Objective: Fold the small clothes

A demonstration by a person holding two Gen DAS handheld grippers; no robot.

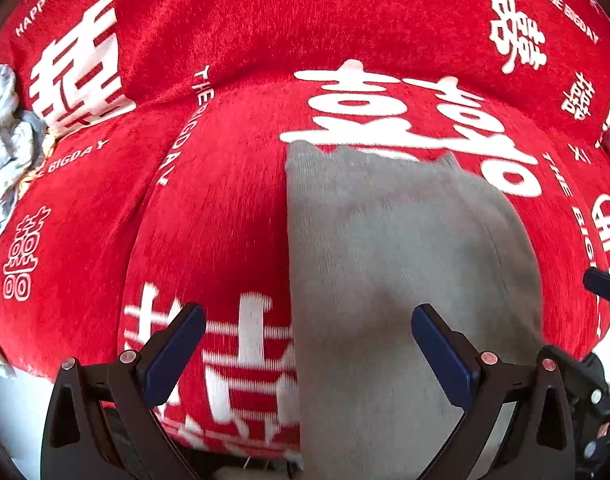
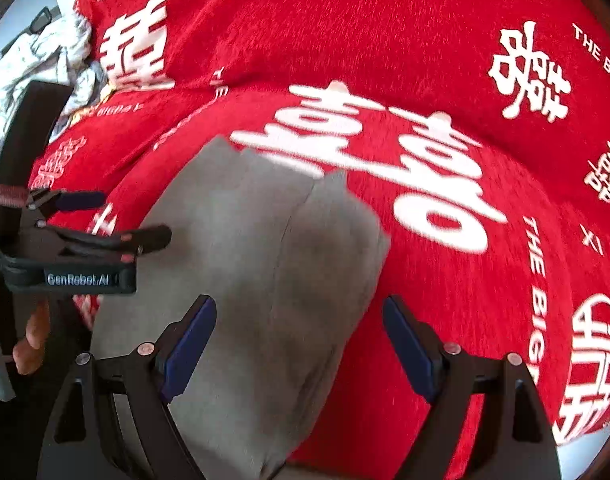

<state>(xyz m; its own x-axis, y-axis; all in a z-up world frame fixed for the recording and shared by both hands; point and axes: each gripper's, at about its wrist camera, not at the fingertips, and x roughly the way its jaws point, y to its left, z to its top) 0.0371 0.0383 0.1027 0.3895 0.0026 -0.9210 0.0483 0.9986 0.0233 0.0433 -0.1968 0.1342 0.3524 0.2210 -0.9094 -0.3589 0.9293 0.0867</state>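
Lying: one grey garment is resting flat on the red cloth, folded, with a seam or fold line running down its middle in the right wrist view.
Garment count: one grey piece; its far edge is showing three small points against a big white character.
Red cloth: one, plush, covering the whole surface, printed with white characters and English words; a fold or ridge is crossing it beyond the garment.
Left claw: jaws are standing wide apart, nothing between the pads; one blue pad is hanging over the red cloth, the other over the grey garment, so the garment's left edge is running between them.
Right claw: jaws are spread wide, pinching nothing; the garment's right part is lying below the gap, and the right pad is hanging over red cloth.
Claw count: two, both pointing steeply down.
Hand: one person's fingers are showing at the left edge of the right wrist view, gripping the left tool.
Heap: one crumpled pale bundle is sitting at the cloth's far left edge, well apart from the garment.
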